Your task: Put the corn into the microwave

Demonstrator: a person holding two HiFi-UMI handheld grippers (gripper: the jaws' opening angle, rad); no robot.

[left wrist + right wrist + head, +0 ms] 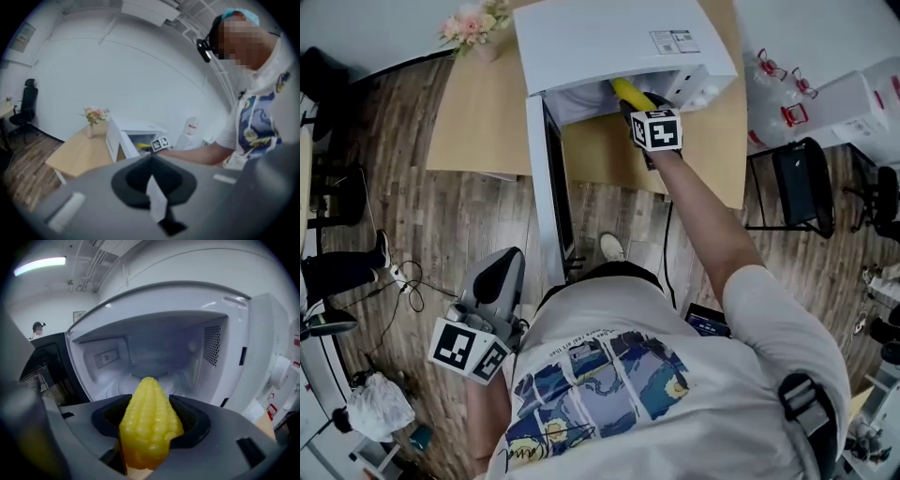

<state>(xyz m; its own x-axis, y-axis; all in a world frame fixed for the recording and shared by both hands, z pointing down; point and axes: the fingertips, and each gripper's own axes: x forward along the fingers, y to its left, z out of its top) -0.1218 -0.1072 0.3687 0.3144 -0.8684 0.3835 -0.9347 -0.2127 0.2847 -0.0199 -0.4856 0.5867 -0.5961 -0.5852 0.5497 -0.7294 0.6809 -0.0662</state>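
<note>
At the mouth of the boxy white microwave (619,37), my right tongs (636,108) were clamped on the knobbly yellow plastic corn cob (149,423), gripping it round its thick middle. The cob's long axis ran along the tongs, pointed tip forward, aimed straight into the pale open cavity (154,357) directly ahead. From the right gripper view I judged the tip to be about at the threshold, held in the air and not resting on the cavity floor. The move ahead turned on that line: straight forward and slightly down, with the dark-windowed door (548,187) swung wide on the left and out of the way. The right arm was the only one near. My left tongs (152,185) hung low by the person's side, well apart from the light wooden counter (478,112), jaws drawn together on nothing.

From the head view the microwave's top hid the cavity, so I could not judge depth there. The cob's butt end was cut off below the jaws, and I could not make out a turntable.
</note>
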